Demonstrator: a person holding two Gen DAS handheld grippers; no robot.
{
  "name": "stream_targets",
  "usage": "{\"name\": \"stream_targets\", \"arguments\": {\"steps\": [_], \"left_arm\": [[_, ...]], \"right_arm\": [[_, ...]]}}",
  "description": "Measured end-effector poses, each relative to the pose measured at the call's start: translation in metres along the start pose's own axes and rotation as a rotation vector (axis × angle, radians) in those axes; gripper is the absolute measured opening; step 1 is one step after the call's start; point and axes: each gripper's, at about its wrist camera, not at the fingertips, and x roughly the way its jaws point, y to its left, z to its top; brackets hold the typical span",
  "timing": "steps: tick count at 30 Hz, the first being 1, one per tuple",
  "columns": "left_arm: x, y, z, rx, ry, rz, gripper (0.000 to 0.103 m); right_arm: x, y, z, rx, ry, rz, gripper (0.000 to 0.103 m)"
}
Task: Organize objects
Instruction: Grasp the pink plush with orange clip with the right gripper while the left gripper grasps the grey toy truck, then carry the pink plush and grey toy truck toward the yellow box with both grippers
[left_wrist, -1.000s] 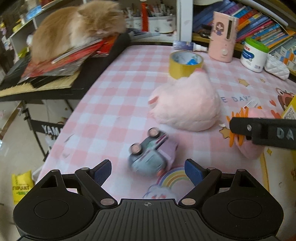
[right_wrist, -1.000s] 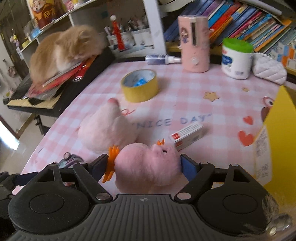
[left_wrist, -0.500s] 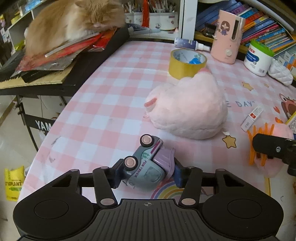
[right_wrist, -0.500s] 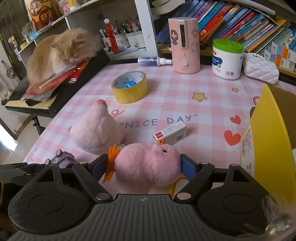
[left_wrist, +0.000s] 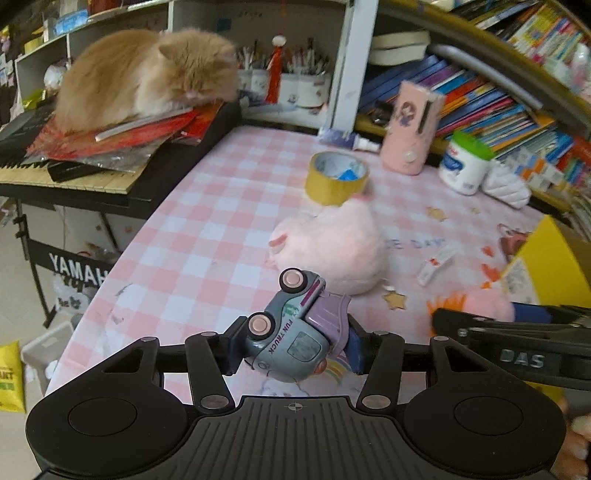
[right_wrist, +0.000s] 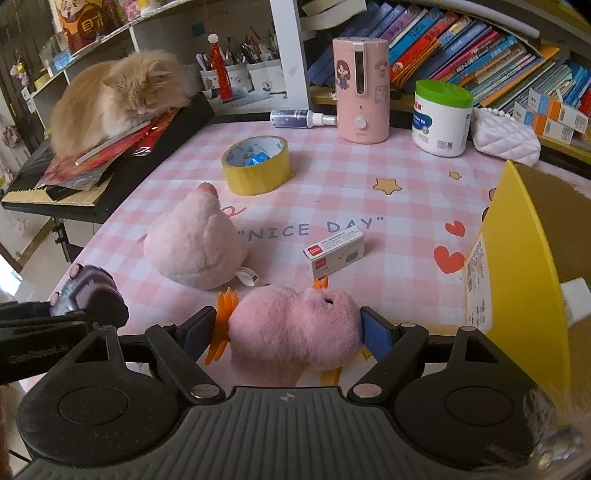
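Left wrist view: the left gripper (left_wrist: 291, 341) pinches a grey-purple plastic toy truck (left_wrist: 295, 328) tilted on its side. It could slip out. The right gripper (right_wrist: 288, 332) clamps a pink plush duck (right_wrist: 295, 328).

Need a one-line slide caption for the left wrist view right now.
Left gripper clamps a tilted toy truck above the pink checked tablecloth, pale plush behind it.

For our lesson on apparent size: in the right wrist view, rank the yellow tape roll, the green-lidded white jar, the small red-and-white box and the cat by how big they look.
1. Cat
2. Yellow tape roll and green-lidded white jar: look alike, so unranked
3. Small red-and-white box
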Motion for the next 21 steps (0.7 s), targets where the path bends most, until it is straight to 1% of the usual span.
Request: {"name": "stream_targets", "arguments": {"steps": [4,11,14,21], "left_arm": [[-0.014,-0.003,-0.015,0.029,-0.003,-0.024,0.051],[-0.037,0.004,-0.041,0.024,-0.015,-0.041,0.051],[-0.046,0.007,-0.054,0.018,-0.008,-0.052,0.051],[-0.071,0.013,-0.081,0.018,0.001,-0.085,0.051]], "right_arm": [[-0.013,0.008,-0.009,-0.012,-0.007,-0.004,0.081],[-0.033,0.026,-0.029,-0.032,-0.004,-0.003,0.081],[-0.044,0.034,-0.04,-0.043,-0.008,-0.008,0.081],[-0.068,0.045,-0.071,-0.025,-0.001,-0.025,0.081]]}}
